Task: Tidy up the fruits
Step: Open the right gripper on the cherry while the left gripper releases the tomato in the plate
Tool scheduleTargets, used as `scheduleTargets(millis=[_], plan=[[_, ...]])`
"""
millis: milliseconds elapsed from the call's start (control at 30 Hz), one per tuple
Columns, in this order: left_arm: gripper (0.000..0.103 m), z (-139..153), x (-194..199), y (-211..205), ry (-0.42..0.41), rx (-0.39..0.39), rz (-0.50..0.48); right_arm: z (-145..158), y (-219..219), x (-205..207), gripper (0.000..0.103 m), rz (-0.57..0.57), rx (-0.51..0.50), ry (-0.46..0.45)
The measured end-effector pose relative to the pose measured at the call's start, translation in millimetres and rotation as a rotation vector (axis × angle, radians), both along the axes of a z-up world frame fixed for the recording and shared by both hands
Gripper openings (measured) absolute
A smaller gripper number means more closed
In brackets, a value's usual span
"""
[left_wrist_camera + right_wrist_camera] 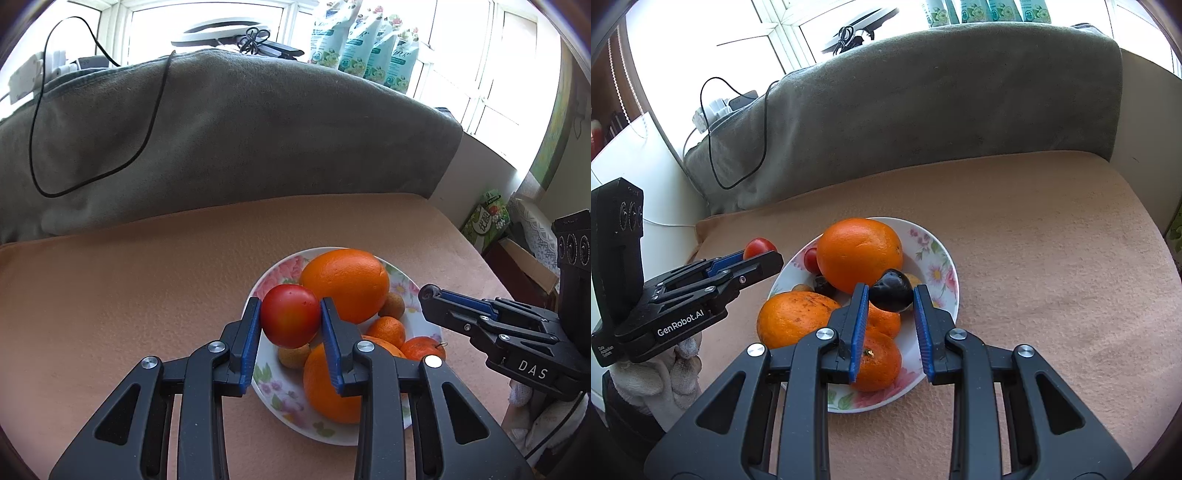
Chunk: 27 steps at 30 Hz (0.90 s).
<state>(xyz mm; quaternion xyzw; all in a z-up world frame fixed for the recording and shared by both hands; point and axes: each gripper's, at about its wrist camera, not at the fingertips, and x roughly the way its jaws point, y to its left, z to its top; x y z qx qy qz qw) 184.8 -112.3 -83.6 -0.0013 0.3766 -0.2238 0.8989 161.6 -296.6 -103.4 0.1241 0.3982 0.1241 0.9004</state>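
Left gripper (pixel 290 321) clamped on red tomato (pixel 290 315), held above near-left rim of floral plate (pixel 275 400). Right gripper (pixel 891 295) clamped on dark plum (pixel 891 290) over plate's middle. Oranges (pixel 859 253), tangerines piled on plate, on peach cloth (pixel 1052 258).

1. The right claw (pixel 891 295) grips a dark plum (pixel 891 295) above a floral plate (pixel 945 266).
2. The plate holds oranges (pixel 858 253) and tangerines (pixel 877 360) on a peach blanket (pixel 1052 240).
3. At left, the left claw (pixel 764 256) pinches a red fruit (pixel 759 246).
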Motion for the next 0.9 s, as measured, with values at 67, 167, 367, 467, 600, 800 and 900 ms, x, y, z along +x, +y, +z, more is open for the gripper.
scheduleTargets(millis=[67,167,367,467,600,800,900], plan=[[0.03,0,1,0,0.0,-0.001,-0.002,0,1,1,0.026,0.004,0.0,0.001],[0.03,1,0,-1,-0.001,-0.003,-0.006,0,2,2,0.026,0.007,0.002,-0.002],[0.03,3,0,-5,-0.001,-0.005,-0.023,0,6,3,0.026,0.027,-0.003,0.006],[0.03,3,0,-5,-0.003,-0.009,-0.023,-1,6,3,0.027,0.031,-0.003,0.007],[0.03,3,0,-4,-0.008,-0.01,-0.018,-1,5,3,0.027,0.033,-0.001,0.004],[0.044,9,-4,-2,-0.027,-0.013,-0.017,3,2,-4,0.055,0.024,-0.006,-0.018],[0.044,12,-8,0,-0.038,-0.02,-0.018,11,0,-12,0.056,0.014,-0.002,-0.052]])
